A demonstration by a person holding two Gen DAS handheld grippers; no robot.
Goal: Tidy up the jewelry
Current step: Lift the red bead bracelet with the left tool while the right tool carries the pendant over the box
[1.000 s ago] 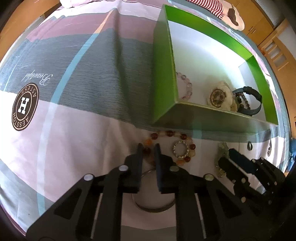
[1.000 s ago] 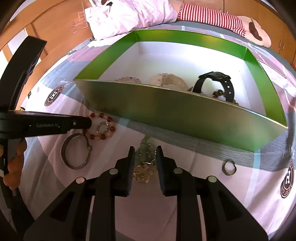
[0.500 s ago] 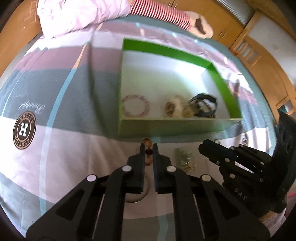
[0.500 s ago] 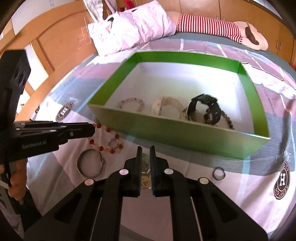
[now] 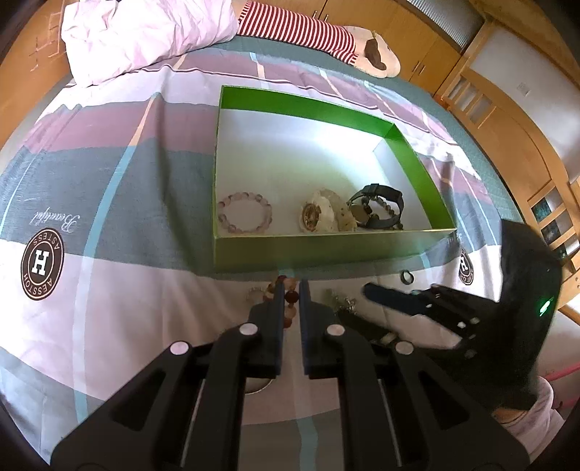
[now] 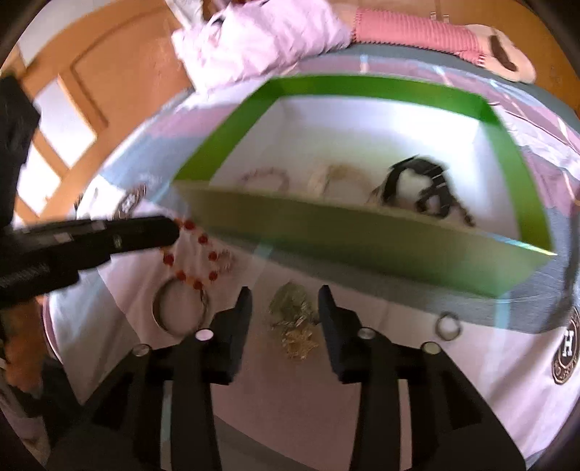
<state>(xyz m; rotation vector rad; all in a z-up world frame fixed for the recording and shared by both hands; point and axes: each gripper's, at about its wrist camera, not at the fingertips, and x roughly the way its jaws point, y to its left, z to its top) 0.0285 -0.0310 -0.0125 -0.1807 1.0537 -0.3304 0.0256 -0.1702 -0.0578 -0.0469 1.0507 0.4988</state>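
Observation:
A green box (image 5: 326, 250) with a white floor lies on the bed; it shows in the right wrist view (image 6: 362, 239) too. Inside are a pink bead bracelet (image 5: 244, 216), a cream brooch (image 5: 324, 215) and a black watch (image 5: 378, 206). My left gripper (image 5: 291, 286) is shut on a red and amber bead bracelet (image 5: 288, 297), just in front of the box; the bracelet also shows in the right wrist view (image 6: 203, 253). My right gripper (image 6: 284, 297) is open around a gold and green pendant (image 6: 295, 322) lying on the sheet.
A metal bangle (image 6: 180, 308) lies left of the pendant. A small ring (image 6: 448, 325) lies to its right, near the box's front wall. A small sparkly ring (image 6: 226, 259) lies by the beads. A pink pillow (image 5: 145, 32) and striped plush (image 5: 301, 30) lie behind the box.
My left gripper has closed on the bead bracelet and risen with it. My right gripper was shut half a second ago and has opened over the pendant.

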